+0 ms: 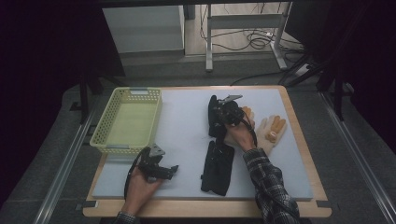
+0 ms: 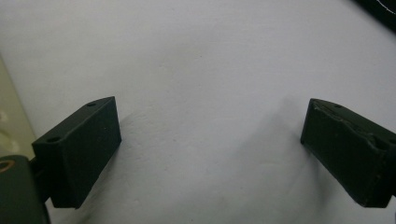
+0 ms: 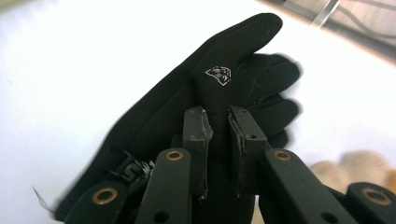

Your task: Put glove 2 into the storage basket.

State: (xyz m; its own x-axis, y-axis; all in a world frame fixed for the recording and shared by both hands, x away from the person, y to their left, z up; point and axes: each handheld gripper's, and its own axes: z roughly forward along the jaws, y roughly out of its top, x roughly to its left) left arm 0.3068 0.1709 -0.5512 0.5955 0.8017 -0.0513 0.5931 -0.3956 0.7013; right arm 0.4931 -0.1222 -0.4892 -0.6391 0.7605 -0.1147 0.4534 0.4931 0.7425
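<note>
My right gripper [image 1: 218,122] is near the middle of the white mat [image 1: 182,135], shut on a black glove [image 1: 213,116] that it holds a little off the surface. In the right gripper view the two pads pinch the fabric of this black glove [image 3: 205,93] just below its small white logo, and my right gripper [image 3: 217,114] has its jaws nearly together. A second black glove [image 1: 217,168] lies flat on the mat nearer the person. My left gripper [image 1: 173,171] rests low at the front left, open, and in its own view my left gripper [image 2: 210,144] has bare mat between the pads.
A pale yellow mesh basket [image 1: 100,135] stands at the mat's left side. A tan glove [image 1: 273,130] lies to the right of the right hand, and shows blurred as the tan glove [image 3: 355,168] behind the jaws. A wooden table edge [image 1: 299,126] frames the mat.
</note>
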